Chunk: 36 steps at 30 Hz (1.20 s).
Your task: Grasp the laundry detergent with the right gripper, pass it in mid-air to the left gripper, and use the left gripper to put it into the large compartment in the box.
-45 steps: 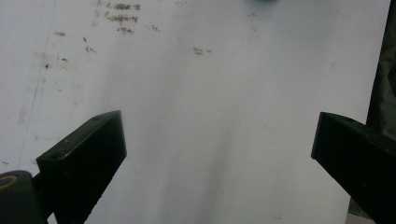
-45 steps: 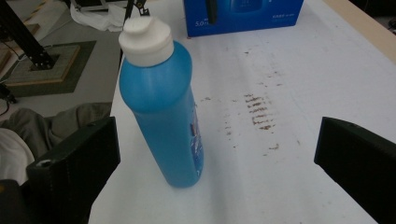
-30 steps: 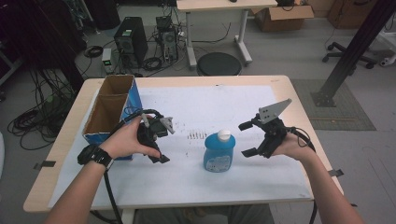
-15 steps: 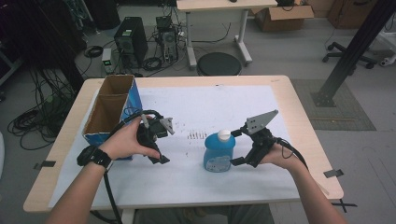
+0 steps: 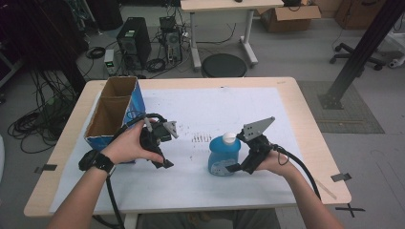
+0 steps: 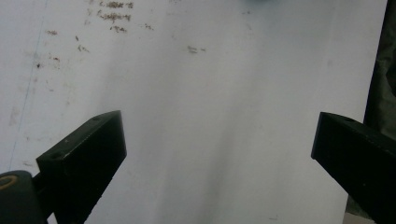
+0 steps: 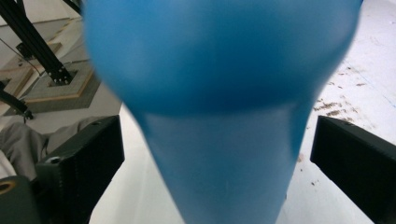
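Note:
A blue plastic bottle (image 5: 222, 155) with a white cap (image 5: 230, 138) stands upright on the white sheet, right of the table's middle. My right gripper (image 5: 237, 152) is open, its jaws on either side of the bottle's right flank. Seen in the right gripper view, the bottle (image 7: 219, 93) sits blurred and very close between the two spread jaws of that gripper (image 7: 219, 154), with gaps on both sides. My left gripper (image 5: 168, 145) is held to the bottle's left, open, and in the left gripper view (image 6: 219, 149) only bare white sheet lies between its jaws.
An open cardboard box (image 5: 114, 114) with a blue side stands at the table's left, just beyond the left hand. The white sheet (image 5: 215, 107) covers most of the wooden table (image 5: 305, 119). Small dark marks (image 5: 200, 139) speckle the sheet.
The right gripper has moved left and closed in on the bottle, so its jaws now flank it. The left gripper and the bottle have stayed put.

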Tool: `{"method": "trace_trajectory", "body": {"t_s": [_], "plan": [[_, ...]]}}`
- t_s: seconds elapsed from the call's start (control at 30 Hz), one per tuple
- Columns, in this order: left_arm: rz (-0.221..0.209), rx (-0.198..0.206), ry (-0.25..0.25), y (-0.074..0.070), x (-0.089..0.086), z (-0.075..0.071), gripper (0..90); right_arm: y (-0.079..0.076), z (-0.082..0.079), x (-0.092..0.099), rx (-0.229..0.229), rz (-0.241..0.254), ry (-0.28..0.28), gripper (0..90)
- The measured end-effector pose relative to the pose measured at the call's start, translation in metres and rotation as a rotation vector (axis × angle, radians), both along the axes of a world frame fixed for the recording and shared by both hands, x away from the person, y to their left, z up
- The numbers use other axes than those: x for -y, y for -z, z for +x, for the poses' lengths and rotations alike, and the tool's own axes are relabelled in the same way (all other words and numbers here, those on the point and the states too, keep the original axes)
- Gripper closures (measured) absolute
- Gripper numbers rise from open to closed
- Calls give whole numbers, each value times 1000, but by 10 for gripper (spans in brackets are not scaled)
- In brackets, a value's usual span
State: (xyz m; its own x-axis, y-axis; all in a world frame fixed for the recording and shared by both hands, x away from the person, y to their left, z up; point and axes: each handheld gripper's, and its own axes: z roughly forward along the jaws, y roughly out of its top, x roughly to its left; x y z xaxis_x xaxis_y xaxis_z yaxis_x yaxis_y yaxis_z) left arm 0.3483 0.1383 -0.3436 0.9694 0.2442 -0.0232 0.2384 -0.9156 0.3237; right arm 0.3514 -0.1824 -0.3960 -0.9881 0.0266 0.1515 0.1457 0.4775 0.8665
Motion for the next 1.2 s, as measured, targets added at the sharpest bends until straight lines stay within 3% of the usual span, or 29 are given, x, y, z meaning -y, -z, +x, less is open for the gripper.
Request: {"method": "trace_trajectory", "body": {"t_s": [0.3, 0.83, 1.2], "plan": [[-3, 2, -4, 0, -3, -1, 38, 5, 2, -6, -3, 38, 3, 89], [-8, 2, 1, 0, -1, -1, 38, 9, 3, -8, -8, 34, -18, 212], [-5, 4, 3, -1, -1, -2, 38, 10, 4, -8, -8, 35, -16, 233]]}}
